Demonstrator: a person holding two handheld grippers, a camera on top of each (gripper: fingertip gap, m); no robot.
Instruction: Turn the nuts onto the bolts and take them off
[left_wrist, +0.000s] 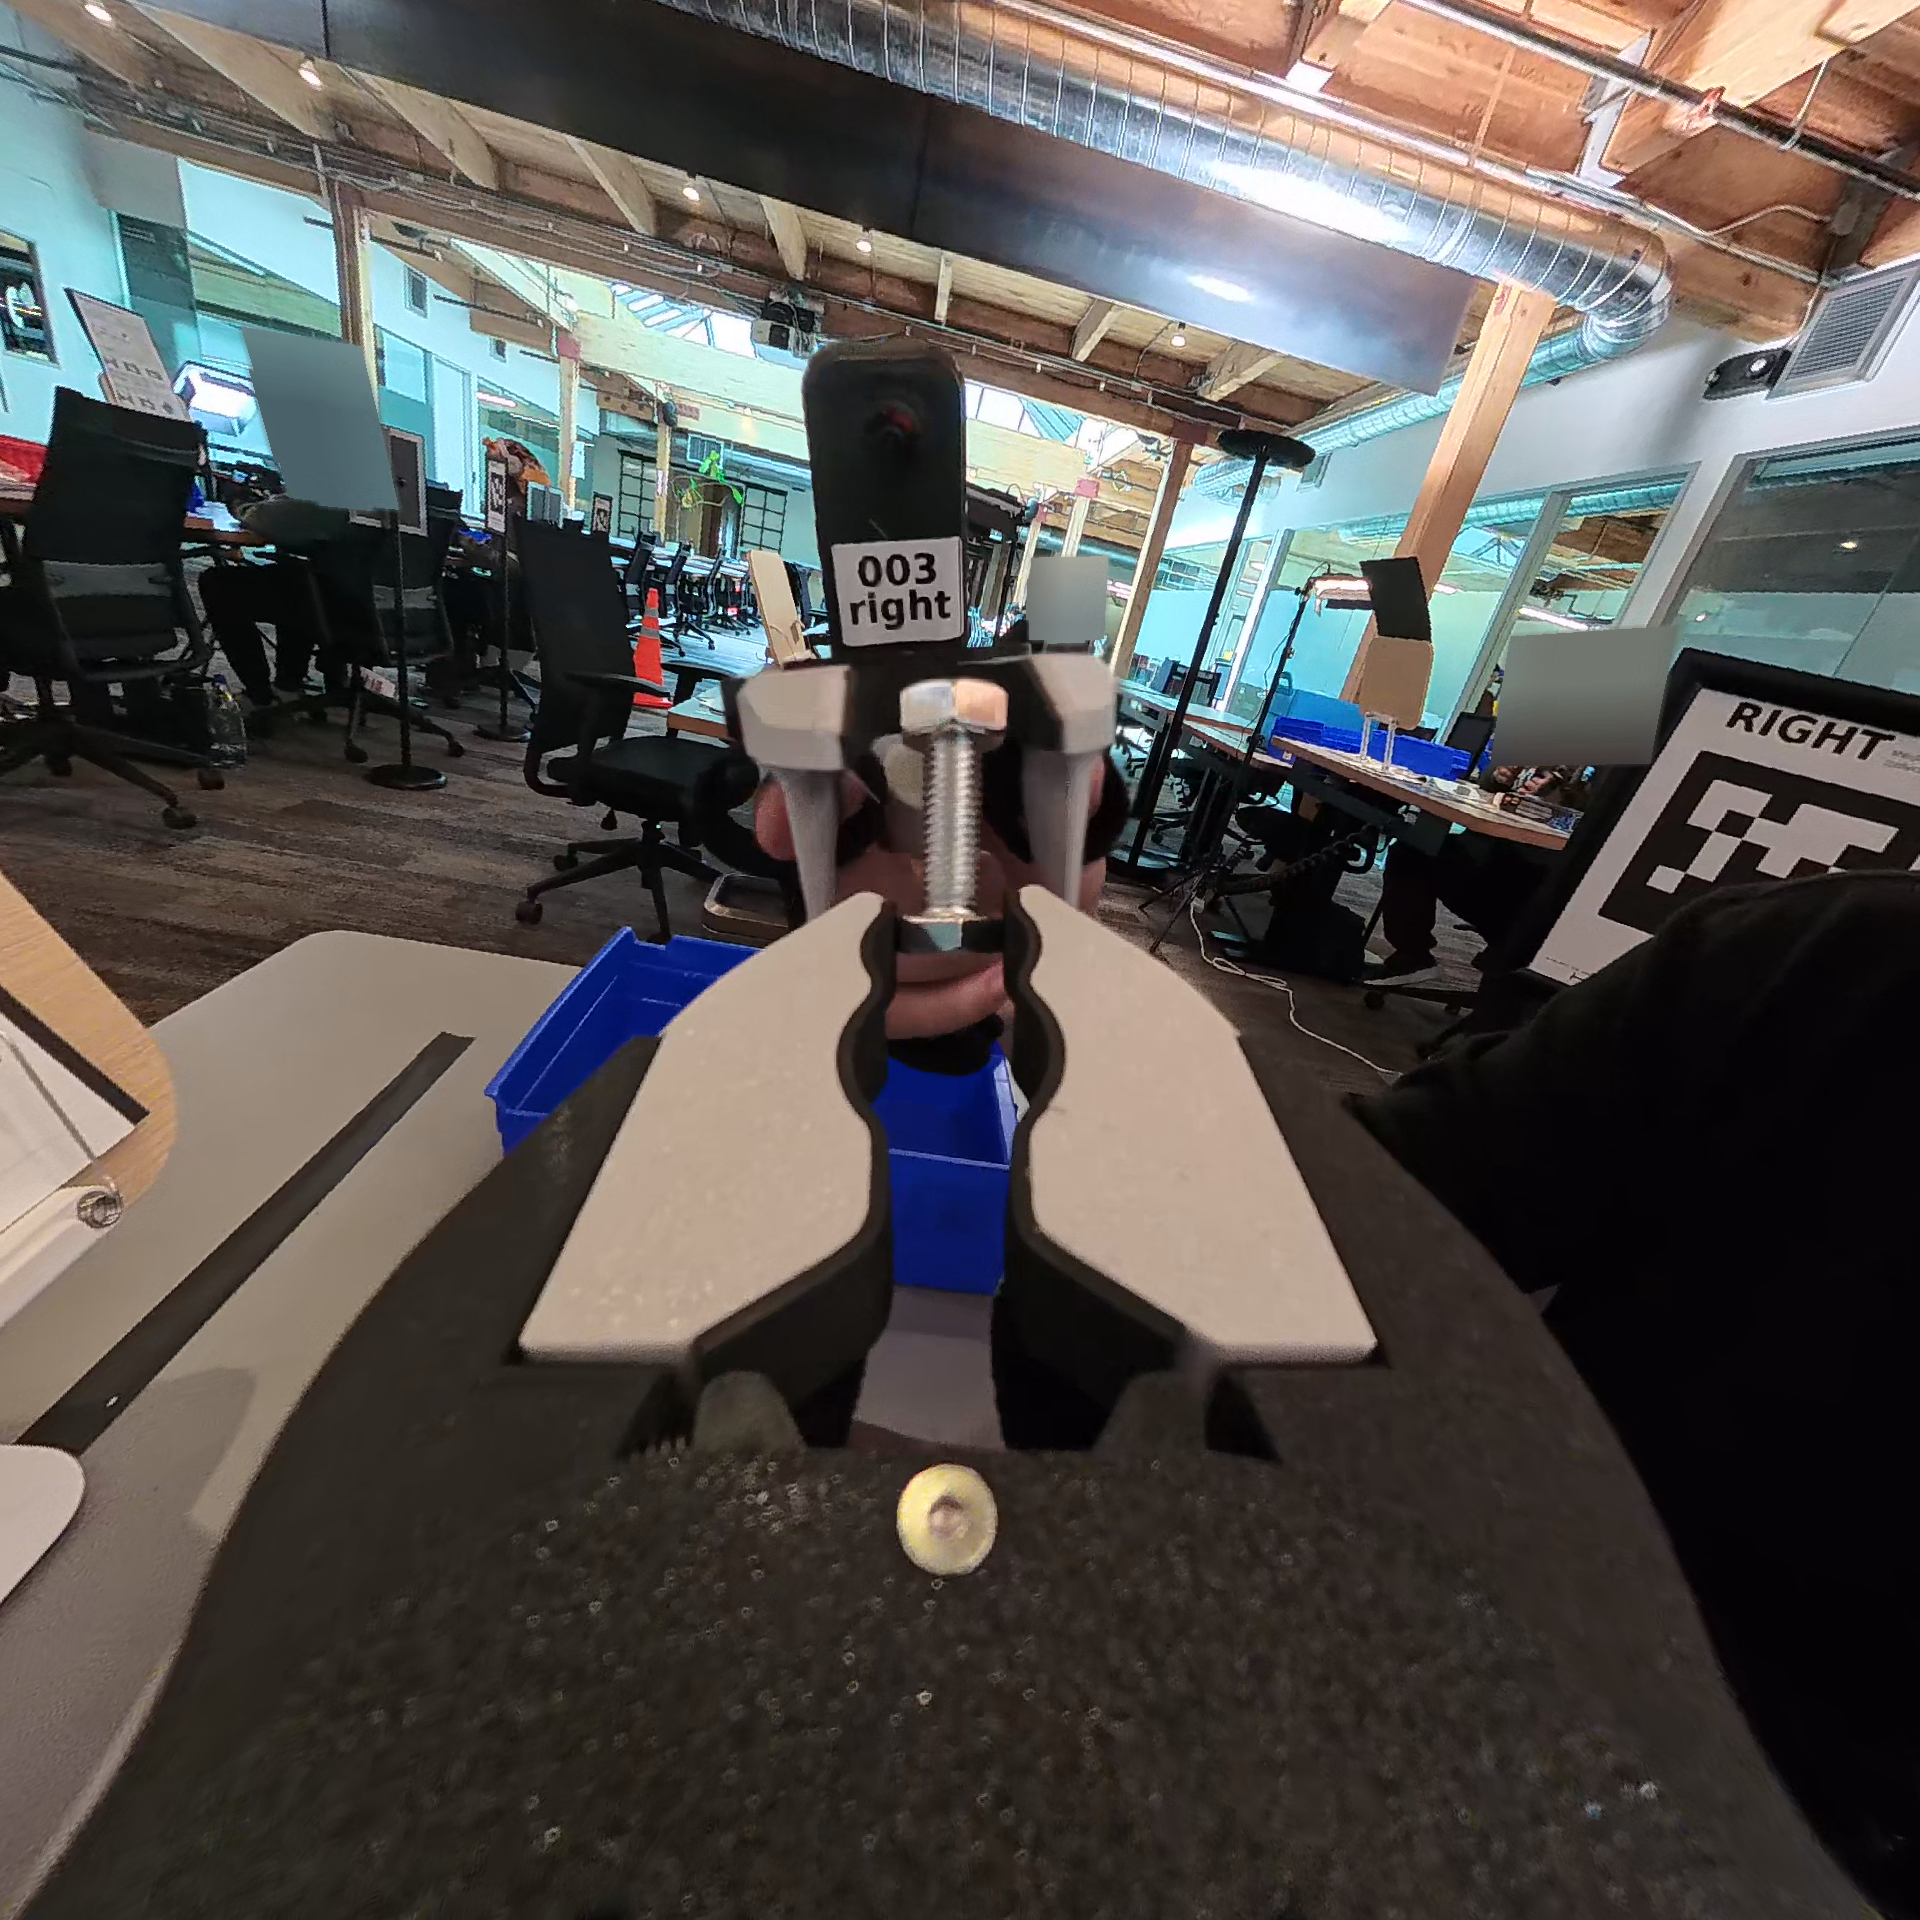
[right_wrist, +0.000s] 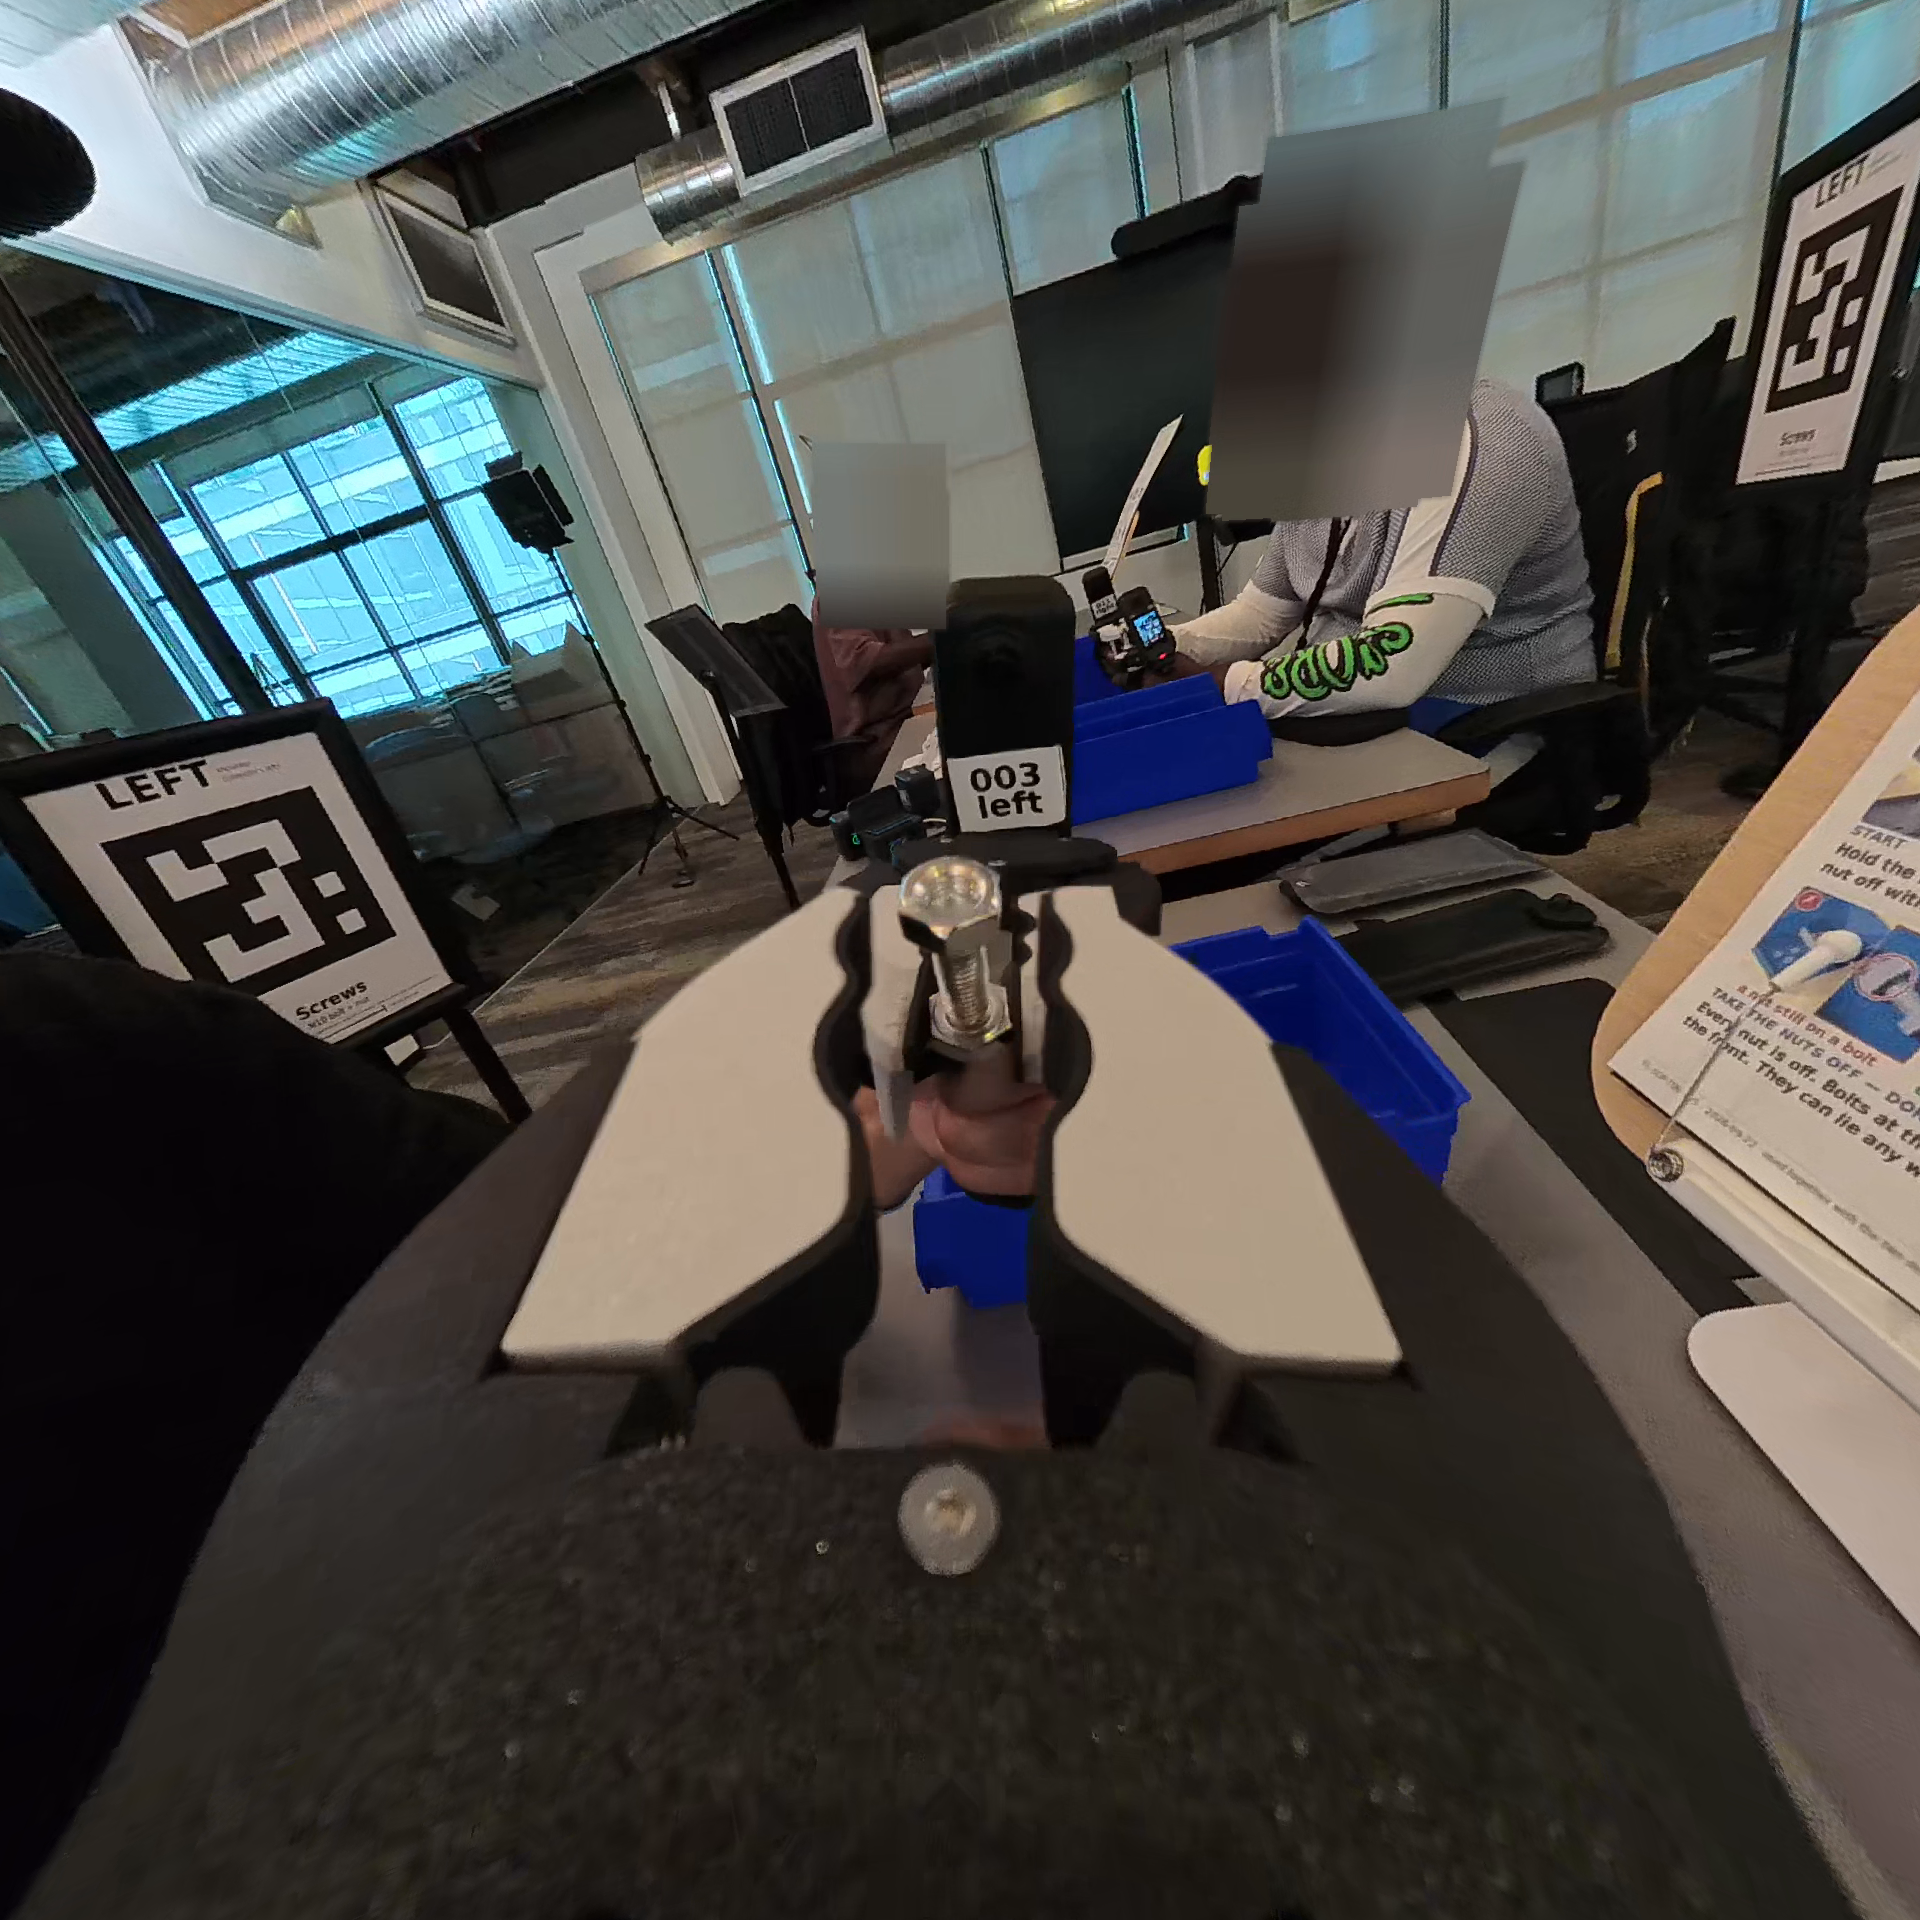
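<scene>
The two hand-held tools face each other above a blue bin (left_wrist: 940, 1174) on a grey table (left_wrist: 343, 1049), with one silver bolt (left_wrist: 951, 821) bridging the gap between them. In the left wrist view the left gripper (left_wrist: 951, 935) has its fingertips pinched on a hex nut (left_wrist: 951, 938) that sits on the near end of the thread, and the shank rises away to the hexagonal head at the far end. That head lies between the tips of the right gripper (left_wrist: 954, 717), whose pale fingers (left_wrist: 805, 821) slope in toward it — clamped on the head, as far as this view shows. The right wrist view gives the reverse: the right gripper (right_wrist: 948, 935) is closed around the bolt (right_wrist: 956, 971) just under its head, and the nut (right_wrist: 971, 1023) shows farther along the thread, held in the dark tips of the left gripper (right_wrist: 971, 1049). The blue bin (right_wrist: 1340, 1029) lies beneath and to the right, and farther right a sheet of printed instructions (right_wrist: 1829, 1029) leans on a wooden board. A person sits at a far table.
</scene>
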